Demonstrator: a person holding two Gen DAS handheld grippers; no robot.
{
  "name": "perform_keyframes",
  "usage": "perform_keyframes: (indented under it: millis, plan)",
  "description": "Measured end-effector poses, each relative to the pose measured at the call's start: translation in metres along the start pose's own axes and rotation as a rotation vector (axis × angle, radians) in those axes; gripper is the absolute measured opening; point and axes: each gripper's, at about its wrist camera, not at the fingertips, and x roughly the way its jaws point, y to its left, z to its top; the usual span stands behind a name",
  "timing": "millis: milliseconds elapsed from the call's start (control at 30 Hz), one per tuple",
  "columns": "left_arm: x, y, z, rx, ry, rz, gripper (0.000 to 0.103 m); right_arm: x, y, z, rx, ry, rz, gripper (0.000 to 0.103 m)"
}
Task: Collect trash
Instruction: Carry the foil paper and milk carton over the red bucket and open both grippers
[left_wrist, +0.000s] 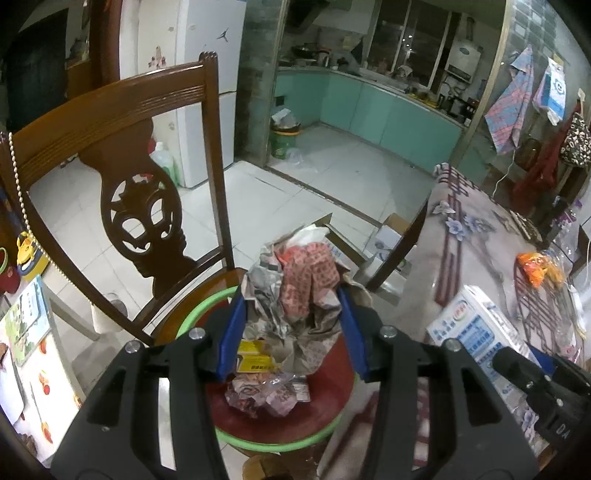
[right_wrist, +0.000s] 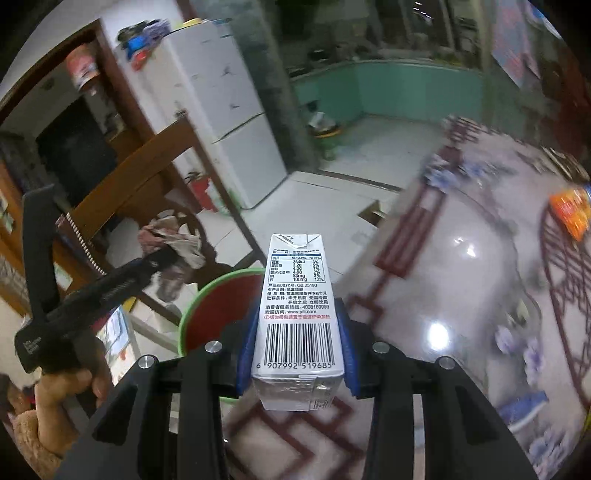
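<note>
**Both hands loaded, bin's right there**

So rn it's the carry/drop step imo. Left gripper (left_wrist: 291, 325) is clamped on a big wad of crumpled paper (left_wrist: 295, 288), pads pressed in on both sides, and it's hanging right over the red bin w/ the green rim (left_wrist: 258, 441). There's already some wrappers and a yellow box (left_wrist: 253, 360) lying in the bottom.

Right gripper (right_wrist: 297, 332) is squeezed on a milk carton (right_wrist: 297, 306), barcode side facing the cam, held above the table edge (right_wrist: 424, 295) just beside the bin rim (right_wrist: 192, 314). View's blurry on that side btw.

Next move prob: let the paper wad go first since it's already above the opening, then swing the carton further over the rim b4 letting go, or it'll clip the edge. An orange snack bag (left_wrist: 539, 269) on the table looks like it's left for later.
</note>
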Motion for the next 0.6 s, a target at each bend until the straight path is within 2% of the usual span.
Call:
perform_keyframes:
  millis: [200,600]
  plan:
    - [0.002,0.015,0.001,-0.019,0.007,0.012,0.046,0.009,0.018,0.006,-0.050,0.020,0.005,0.037]
    - [0.009,0.028,0.001,-0.041,0.019,0.032,0.046,0.036,0.020,0.013,-0.012,0.084,0.058,0.037]
